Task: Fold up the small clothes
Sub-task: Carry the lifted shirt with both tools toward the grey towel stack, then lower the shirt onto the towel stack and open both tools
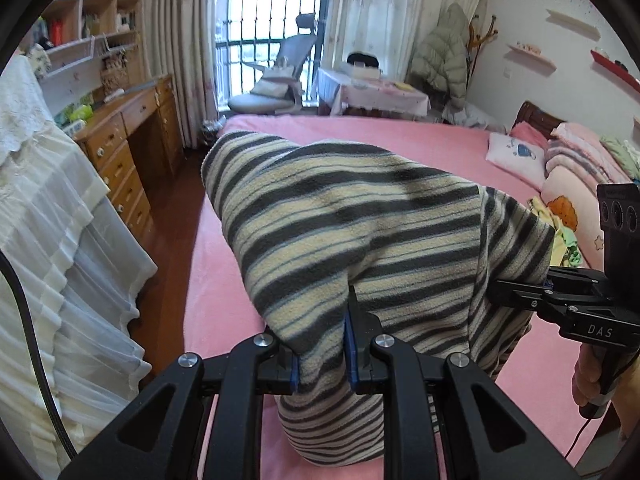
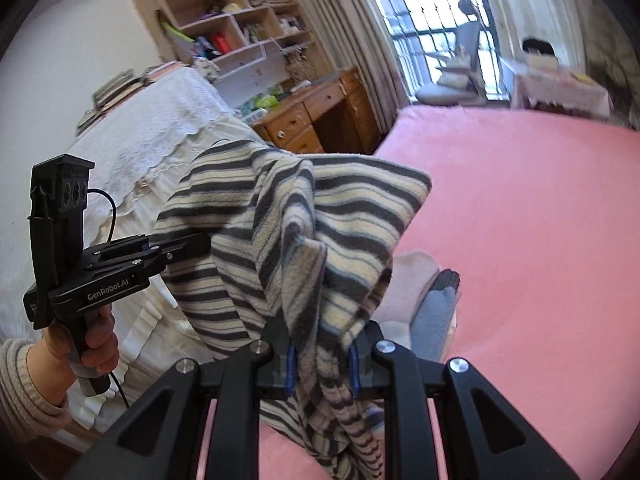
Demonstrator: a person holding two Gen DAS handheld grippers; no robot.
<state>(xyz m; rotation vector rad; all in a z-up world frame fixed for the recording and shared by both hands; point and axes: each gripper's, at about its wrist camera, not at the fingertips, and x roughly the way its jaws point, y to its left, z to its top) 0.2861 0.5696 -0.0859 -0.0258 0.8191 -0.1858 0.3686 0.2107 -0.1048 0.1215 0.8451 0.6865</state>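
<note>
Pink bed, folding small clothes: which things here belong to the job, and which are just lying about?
In the job:
- striped beige-and-grey fleece garment
- left gripper, shut on it
- right gripper, shut on it
- pink bed cover

Lying about:
- white cartoon-print pillow
- wooden desk with drawers
- grey reclining chair

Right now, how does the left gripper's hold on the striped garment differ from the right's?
The left gripper pinches a smooth, thick fold of the striped garment; the right gripper clamps a bunched, twisted clump. Cloth drapes broadly ahead of the left gripper and hangs crumpled from the right. Both are shut on it above the pink bed.
</note>
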